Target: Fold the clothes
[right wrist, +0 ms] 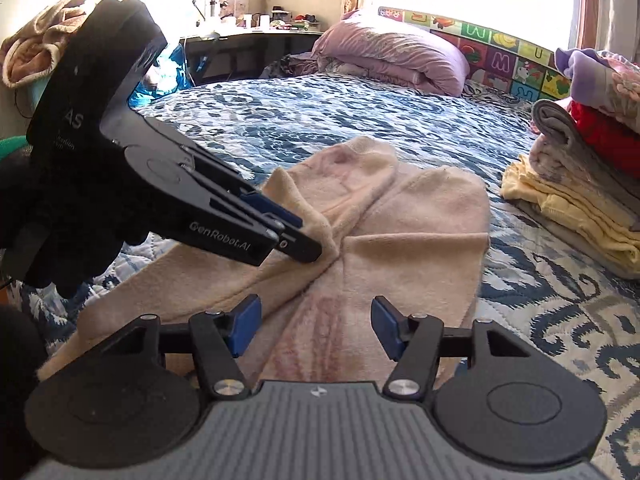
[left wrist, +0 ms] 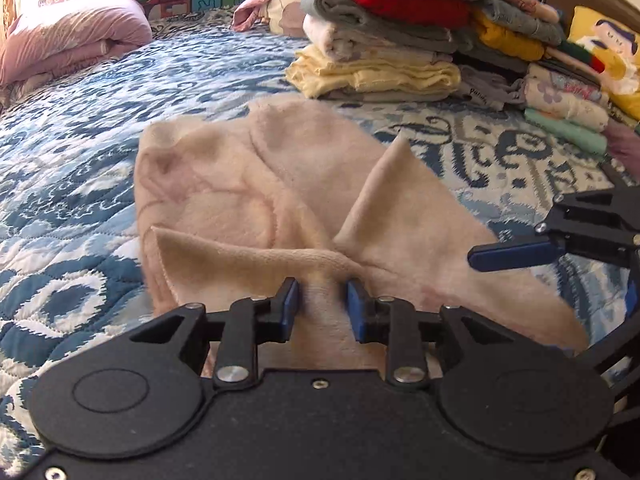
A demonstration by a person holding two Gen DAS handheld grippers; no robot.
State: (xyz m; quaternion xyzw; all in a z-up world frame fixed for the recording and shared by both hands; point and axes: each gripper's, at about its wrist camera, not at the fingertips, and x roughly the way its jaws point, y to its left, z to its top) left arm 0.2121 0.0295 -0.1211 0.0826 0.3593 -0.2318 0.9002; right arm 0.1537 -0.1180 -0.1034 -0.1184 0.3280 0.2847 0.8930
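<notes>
A cream fleece garment [left wrist: 248, 184] lies spread and partly folded on the blue-and-white quilt [left wrist: 80, 152]. My left gripper [left wrist: 322, 304] sits low at its near edge. A raised ridge of the fabric runs between its blue pads, which stand a little apart from it. In the right wrist view the same garment [right wrist: 420, 220] lies ahead, and my right gripper [right wrist: 316, 328] hovers over its near part, open wide with nothing pinched. The left gripper [right wrist: 308, 236] comes in from the left, its tips at a central crease. A blue finger [left wrist: 512, 255] of the right gripper shows at the right.
A tall stack of folded clothes [left wrist: 380, 40] stands on the bed behind the garment, seen also as a pile [right wrist: 580, 184] at the right. A rolled pink duvet [left wrist: 68, 36] lies at the far side, before a colourful play mat. A cluttered desk [right wrist: 248, 40] stands beyond the bed.
</notes>
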